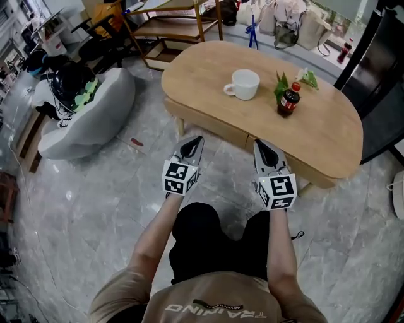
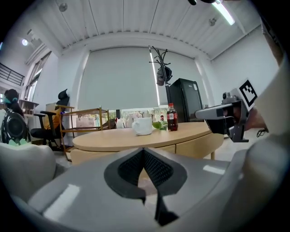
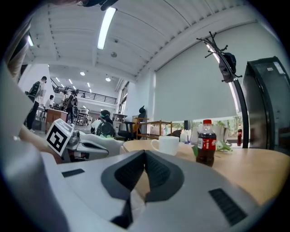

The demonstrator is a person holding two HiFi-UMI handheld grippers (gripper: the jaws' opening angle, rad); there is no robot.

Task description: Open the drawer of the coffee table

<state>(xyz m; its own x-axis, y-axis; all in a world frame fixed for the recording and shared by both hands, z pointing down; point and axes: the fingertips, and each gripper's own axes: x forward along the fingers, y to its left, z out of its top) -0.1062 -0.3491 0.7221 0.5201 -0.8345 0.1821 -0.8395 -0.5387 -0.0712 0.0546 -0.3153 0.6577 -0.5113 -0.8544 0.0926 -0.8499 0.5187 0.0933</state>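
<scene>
Table: rounded top, pale matt wood. Drawer: smooth curved fronts under the top, shut; shown in the left gripper view, foreshortened from overhead. Left gripper and right gripper: jaws clenched, nothing between them, held just short of the table's near edge. On the table: white cup, cola bottle. Behind the table: coat stand, shown by the gripper views alone.

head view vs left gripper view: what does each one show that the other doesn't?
Head view only: the person's legs, a small red thing on the floor. Left gripper view only: coat rack, ceiling light. Both: coffee table with its drawer fronts, white mug, cola bottle, right gripper with jaws together.
</scene>
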